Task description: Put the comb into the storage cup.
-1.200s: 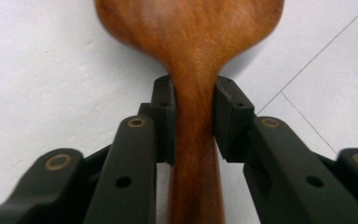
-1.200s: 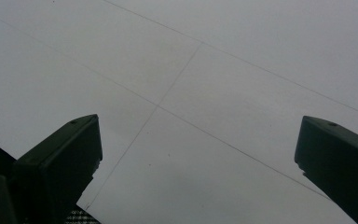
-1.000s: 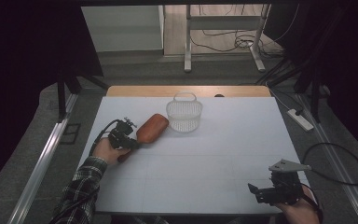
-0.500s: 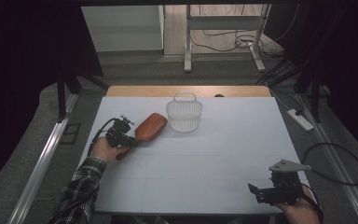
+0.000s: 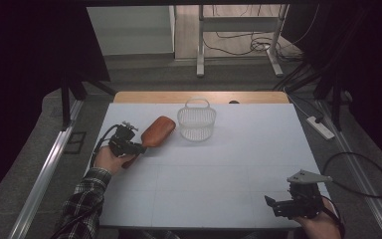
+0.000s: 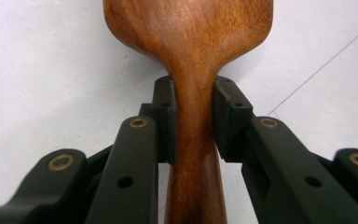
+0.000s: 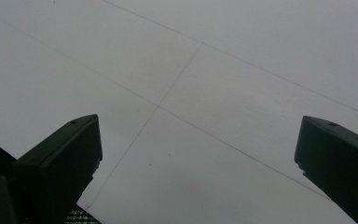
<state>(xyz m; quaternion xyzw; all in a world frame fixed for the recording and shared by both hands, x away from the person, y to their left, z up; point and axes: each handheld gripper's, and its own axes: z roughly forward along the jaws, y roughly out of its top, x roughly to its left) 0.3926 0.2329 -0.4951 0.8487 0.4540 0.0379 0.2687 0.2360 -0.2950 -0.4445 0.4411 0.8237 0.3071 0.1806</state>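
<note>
The left gripper (image 6: 189,116) was clamped on the narrow neck of a wooden spoon (image 6: 191,56); both pads pressed its sides, with the broad brown head spreading out just beyond the jaw tips and the handle running back between the jaws. Seen from the high view, the wooden spoon (image 5: 156,132) lay just left of the white basket (image 5: 196,122), its head pointing toward the basket but apart from it, and the left gripper (image 5: 137,147) sat on the spoon's end away from the basket. The right gripper (image 7: 198,140) stood wide open with nothing between its jaws, over the bare white table (image 5: 219,164), well apart from the basket at the near right corner (image 5: 278,204).
</note>
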